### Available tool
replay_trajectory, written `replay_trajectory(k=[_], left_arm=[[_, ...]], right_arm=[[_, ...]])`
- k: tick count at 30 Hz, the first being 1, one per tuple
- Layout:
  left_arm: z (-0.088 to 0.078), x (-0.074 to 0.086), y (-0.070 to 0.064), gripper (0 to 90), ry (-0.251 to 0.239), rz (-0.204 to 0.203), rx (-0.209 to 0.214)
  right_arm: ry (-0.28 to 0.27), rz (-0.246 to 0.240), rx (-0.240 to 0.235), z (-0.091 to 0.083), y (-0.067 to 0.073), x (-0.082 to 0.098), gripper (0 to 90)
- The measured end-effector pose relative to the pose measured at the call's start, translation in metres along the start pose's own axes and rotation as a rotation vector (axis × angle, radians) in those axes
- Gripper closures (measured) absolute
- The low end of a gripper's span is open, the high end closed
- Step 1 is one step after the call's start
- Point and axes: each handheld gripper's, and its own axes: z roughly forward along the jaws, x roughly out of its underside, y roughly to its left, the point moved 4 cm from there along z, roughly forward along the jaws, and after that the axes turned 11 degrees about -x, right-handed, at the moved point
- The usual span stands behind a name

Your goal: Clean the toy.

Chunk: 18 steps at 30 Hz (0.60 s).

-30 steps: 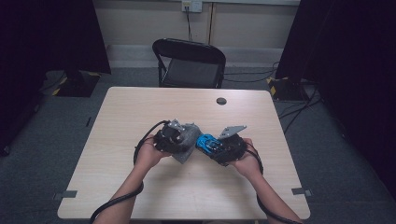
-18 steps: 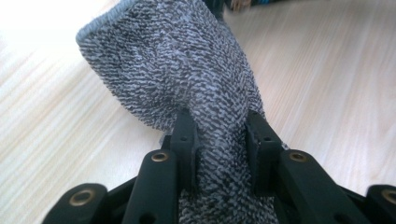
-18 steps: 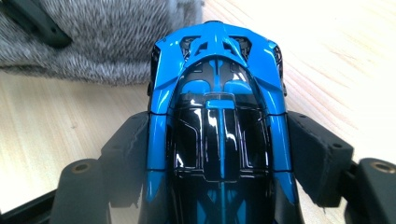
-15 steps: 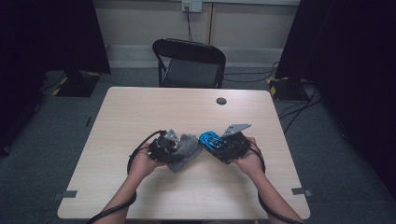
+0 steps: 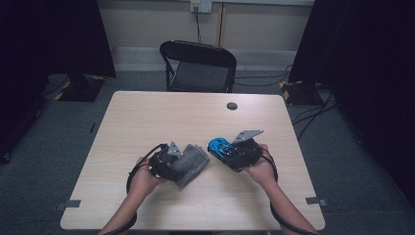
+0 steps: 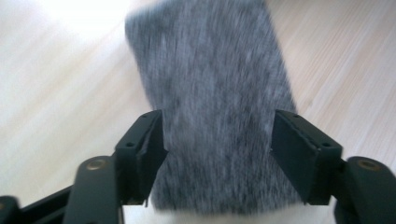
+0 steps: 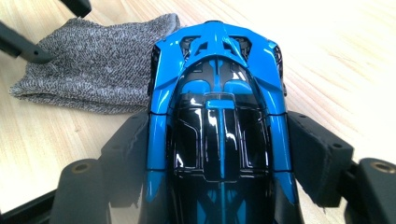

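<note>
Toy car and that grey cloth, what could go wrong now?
The toy car is pinched between the right gripper's jaws, off the table; its shiny sides might slip and it could drop. The left gripper's jaws have just been opening around the grey cloth, so it may be left lying bunched.

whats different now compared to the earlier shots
The left gripper has shifted left, away from the right one, and lower to the table, taking the grey cloth along. Its jaws have just been opening: the cloth lies between them with gaps at both pads, so it looks let go. The right gripper stayed put, jaws closed on the blue toy car. The chair is unchanged.
</note>
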Motion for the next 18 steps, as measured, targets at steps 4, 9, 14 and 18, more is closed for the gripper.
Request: replay_trajectory(k=[4, 9, 14, 18], left_arm=[[0.013, 0.012, -0.006, 29.3, 0.023, -0.017, -0.004], [0.012, 0.008, -0.009, 62.0, 0.043, -0.013, 0.046], [0.016, -0.004, 0.003, 69.4, 0.034, -0.057, -0.014], [0.019, -0.024, 0.009, 69.7, 0.004, -0.098, -0.005]], right_arm=[[0.0, -0.001, -0.002, 0.002, 0.002, -0.001, 28.2], [-0.002, -0.005, -0.005, 0.003, 0.005, -0.002, 28.3], [-0.009, -0.01, -0.008, 0.0, 0.007, -0.005, 28.3], [-0.027, -0.021, -0.011, -0.004, 0.011, -0.011, 28.3]])
